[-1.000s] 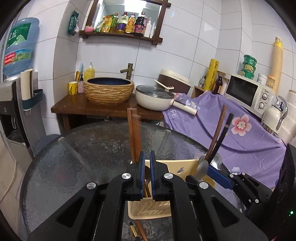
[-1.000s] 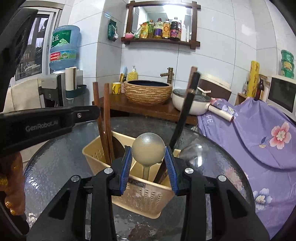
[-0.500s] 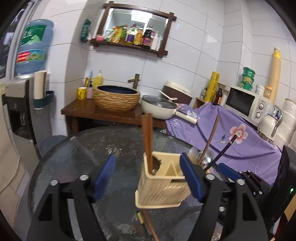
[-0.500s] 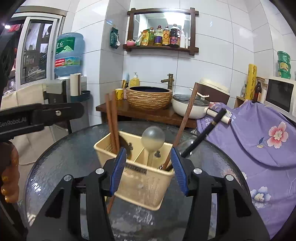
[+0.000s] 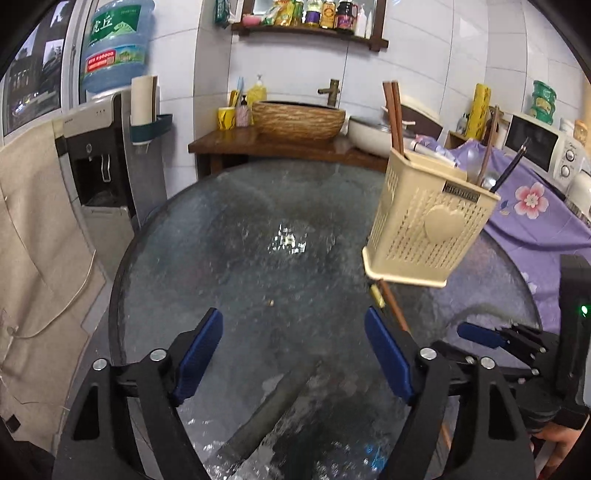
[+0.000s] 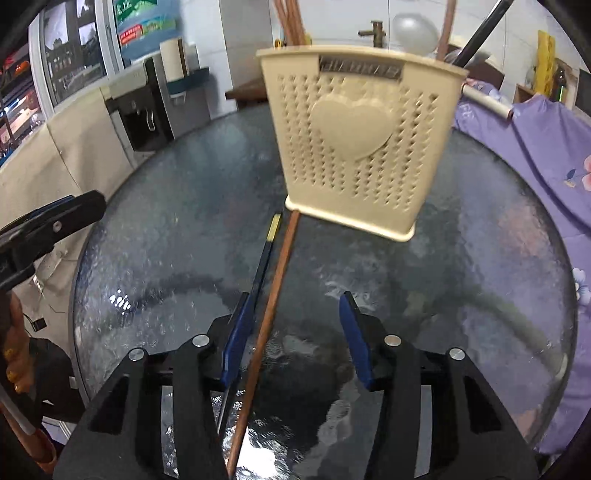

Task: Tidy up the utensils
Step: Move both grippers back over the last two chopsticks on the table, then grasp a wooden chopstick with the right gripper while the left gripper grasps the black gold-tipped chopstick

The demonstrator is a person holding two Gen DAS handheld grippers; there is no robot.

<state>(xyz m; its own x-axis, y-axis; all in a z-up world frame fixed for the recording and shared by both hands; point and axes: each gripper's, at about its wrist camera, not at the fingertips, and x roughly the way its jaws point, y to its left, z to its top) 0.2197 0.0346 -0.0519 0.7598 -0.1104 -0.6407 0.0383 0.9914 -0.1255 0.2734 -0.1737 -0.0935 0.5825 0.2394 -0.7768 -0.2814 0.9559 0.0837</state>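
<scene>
A cream perforated utensil basket (image 6: pixel 354 147) stands on the round glass table (image 6: pixel 480 258); it also shows in the left wrist view (image 5: pixel 424 221). It holds a pair of brown chopsticks (image 5: pixel 392 110), a spoon (image 6: pixel 410 27) and two more sticks. A loose brown chopstick (image 6: pixel 275 295) and a black gold-tipped chopstick (image 6: pixel 267 251) lie in front of it. My right gripper (image 6: pixel 297 339) hangs over them, jaws closing; the brown chopstick lies between the pads, untouched. My left gripper (image 5: pixel 293 354) is open wide, jaws closing slightly, with only bare glass between them.
A water dispenser (image 5: pixel 99 155) stands at the left. Behind the table a wooden stand carries a woven basin (image 5: pixel 299 118) and a pan. A purple flowered cloth (image 6: pixel 535 147) and a microwave (image 5: pixel 535 147) are on the right. The table edge (image 6: pixel 79 306) is near.
Both grippers have drawn back and sunk from the basket. The left let go of the brown chopstick pair, the right let go of the spoon; both stay in the basket.
</scene>
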